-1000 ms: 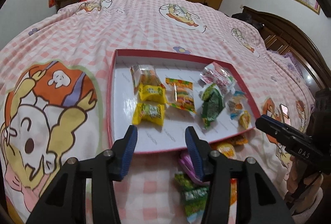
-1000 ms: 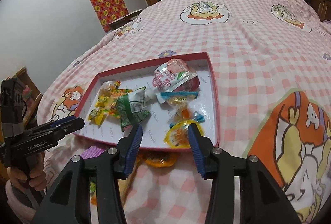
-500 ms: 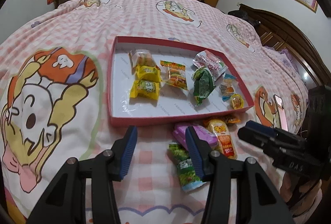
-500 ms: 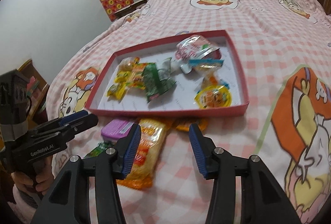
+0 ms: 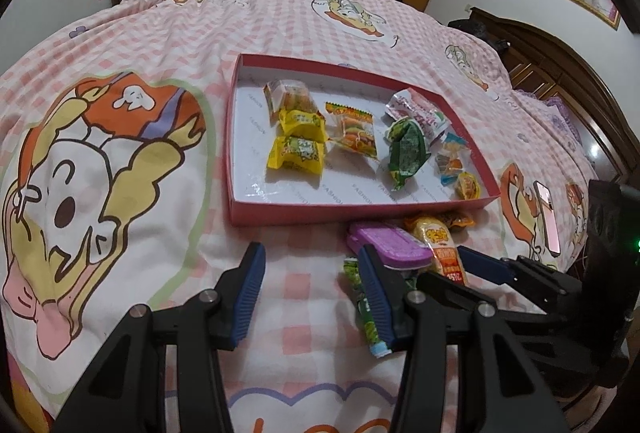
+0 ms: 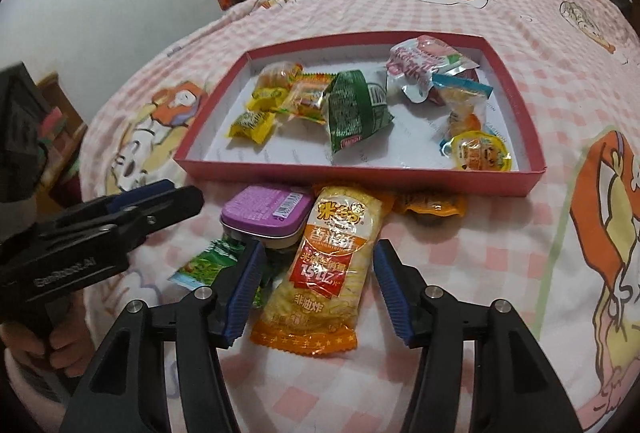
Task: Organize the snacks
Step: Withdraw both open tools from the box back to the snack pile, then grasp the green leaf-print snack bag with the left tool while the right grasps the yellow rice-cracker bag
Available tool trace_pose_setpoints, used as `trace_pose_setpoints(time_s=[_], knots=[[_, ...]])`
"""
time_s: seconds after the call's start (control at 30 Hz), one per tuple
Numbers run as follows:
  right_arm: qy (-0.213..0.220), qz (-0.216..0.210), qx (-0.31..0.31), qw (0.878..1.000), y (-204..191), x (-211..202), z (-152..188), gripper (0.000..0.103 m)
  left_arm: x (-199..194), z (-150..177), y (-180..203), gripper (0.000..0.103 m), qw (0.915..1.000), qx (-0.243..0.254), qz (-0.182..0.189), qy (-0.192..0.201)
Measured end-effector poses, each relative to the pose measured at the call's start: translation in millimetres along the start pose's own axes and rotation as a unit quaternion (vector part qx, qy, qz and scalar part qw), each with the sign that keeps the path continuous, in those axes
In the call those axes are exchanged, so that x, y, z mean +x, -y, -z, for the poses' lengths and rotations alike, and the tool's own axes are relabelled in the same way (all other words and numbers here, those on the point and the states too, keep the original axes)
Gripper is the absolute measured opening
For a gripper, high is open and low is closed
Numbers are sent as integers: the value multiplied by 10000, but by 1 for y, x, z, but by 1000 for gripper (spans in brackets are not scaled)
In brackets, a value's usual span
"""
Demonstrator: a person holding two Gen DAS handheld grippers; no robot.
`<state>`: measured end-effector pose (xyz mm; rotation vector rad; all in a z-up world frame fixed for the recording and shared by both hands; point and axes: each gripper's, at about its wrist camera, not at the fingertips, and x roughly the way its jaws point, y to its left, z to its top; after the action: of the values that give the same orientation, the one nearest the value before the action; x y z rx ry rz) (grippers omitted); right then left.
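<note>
Jaws on my right gripper [image 6: 318,287] are opening around the orange rice-cracker pack [image 6: 326,269], not pressing it; left gripper [image 5: 308,297] is hovering open, holding nothing.

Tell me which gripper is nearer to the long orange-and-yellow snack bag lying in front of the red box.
Right. The right gripper has its opening jaws on either side of the orange-and-yellow snack bag, not touching it. The left gripper is off to the bag's left, beyond the purple tin.

orange pouch [image 6: 430,204] — half behind red tray [image 6: 360,177]
</note>
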<state>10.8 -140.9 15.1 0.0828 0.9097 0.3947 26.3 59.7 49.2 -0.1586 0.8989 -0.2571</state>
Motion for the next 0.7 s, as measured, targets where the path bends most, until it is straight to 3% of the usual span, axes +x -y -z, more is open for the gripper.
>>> trace_pose_setpoints(time_s=[0.13, 0.3, 0.7], knots=[[48, -53, -64, 10000, 2, 2, 2, 57, 1, 2, 3, 51, 10000, 26, 23, -42], [20, -60, 79, 9999, 10, 5, 5, 41, 2, 4, 7, 51, 9999, 44, 91, -127], [199, 12, 444, 9988, 39, -18, 11, 38, 11, 14, 36, 51, 9977, 357, 408, -396]])
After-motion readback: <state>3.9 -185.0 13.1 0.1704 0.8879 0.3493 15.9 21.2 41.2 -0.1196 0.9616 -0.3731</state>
